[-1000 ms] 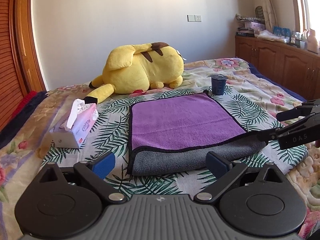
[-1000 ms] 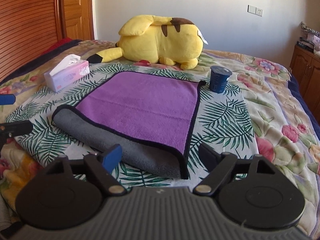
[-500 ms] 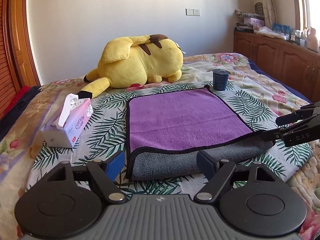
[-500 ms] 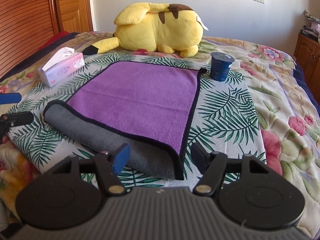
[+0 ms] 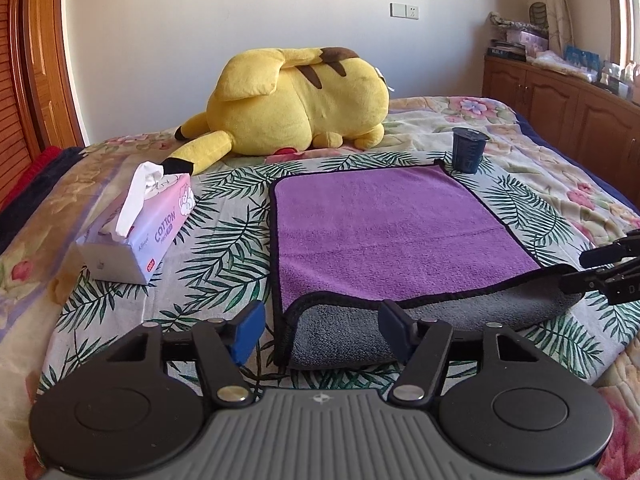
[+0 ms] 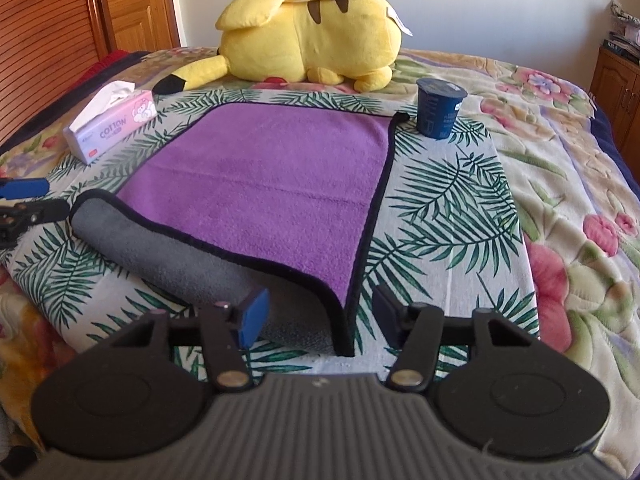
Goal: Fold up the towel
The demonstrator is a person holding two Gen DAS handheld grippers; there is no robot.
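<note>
A purple towel [image 5: 384, 228] with black trim lies flat on the bed, its near edge turned over so the grey underside [image 5: 420, 324] shows as a soft roll. My left gripper [image 5: 322, 328] is open around the towel's near left corner, not gripping. My right gripper [image 6: 320, 314] is open around the near right corner of the towel [image 6: 276, 184]. The right gripper's fingers also show at the right edge of the left wrist view [image 5: 608, 268]; the left gripper's fingers show at the left edge of the right wrist view [image 6: 28, 200].
A yellow plush toy [image 5: 296, 100] lies beyond the towel. A pink tissue box [image 5: 140, 228] sits to the left. A dark blue cup [image 5: 468, 150] stands at the towel's far right corner. Wooden cabinets [image 5: 560, 108] line the right wall.
Both grippers have moved forward and lower toward the towel's near corners. Their jaws have narrowed slightly but stay open. The towel has not moved.
</note>
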